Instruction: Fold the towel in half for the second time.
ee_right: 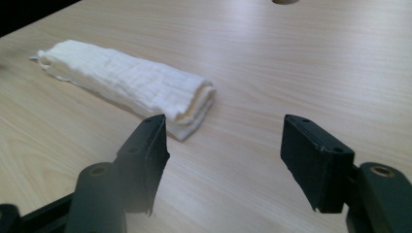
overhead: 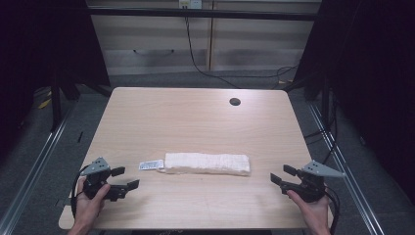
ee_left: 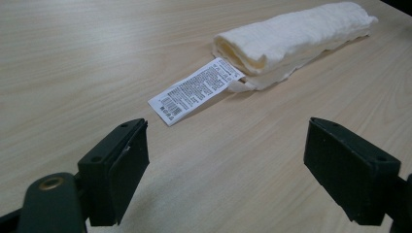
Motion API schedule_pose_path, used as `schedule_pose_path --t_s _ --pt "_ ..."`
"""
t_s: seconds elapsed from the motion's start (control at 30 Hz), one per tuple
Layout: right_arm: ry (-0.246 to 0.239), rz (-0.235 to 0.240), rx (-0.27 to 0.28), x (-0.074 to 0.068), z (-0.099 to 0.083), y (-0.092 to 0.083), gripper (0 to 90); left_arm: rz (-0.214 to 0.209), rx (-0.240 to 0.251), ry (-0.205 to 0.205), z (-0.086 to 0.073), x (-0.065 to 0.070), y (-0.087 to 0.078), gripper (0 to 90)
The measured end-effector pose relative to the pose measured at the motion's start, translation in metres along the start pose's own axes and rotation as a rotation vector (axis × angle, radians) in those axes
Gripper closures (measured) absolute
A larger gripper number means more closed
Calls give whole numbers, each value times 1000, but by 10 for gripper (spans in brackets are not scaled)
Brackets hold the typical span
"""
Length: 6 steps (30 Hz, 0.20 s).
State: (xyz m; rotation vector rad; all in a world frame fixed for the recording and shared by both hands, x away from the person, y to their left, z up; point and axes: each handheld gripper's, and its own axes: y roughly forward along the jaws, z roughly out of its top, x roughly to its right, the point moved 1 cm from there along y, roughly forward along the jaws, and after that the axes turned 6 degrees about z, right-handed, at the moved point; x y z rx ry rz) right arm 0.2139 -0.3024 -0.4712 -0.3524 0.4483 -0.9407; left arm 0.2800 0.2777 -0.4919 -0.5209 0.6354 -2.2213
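Observation:
A folded white cloth lies lengthwise across the middle of the wooden table, with a printed label sticking out of its left end. In the left gripper view the cloth and its label lie ahead of the jaws. My left gripper rests open near the front left edge, a little short of the label. My right gripper is open at the front right, just off the cloth's right end. Both hold nothing.
A round cable hole sits at the table's far right. Beyond the far edge are wooden cabinets and a black cable on the floor. Dark curtains hang at both sides.

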Motion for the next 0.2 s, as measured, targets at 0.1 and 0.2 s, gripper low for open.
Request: schedule_pose_path --t_s 0.1,0.2 --pt "37 -18 -15 7 -7 1 303 -18 -37 28 -5 2 8 186" --pt "37 -33 -29 9 -9 4 296 -22 -47 29 -6 2 11 180"
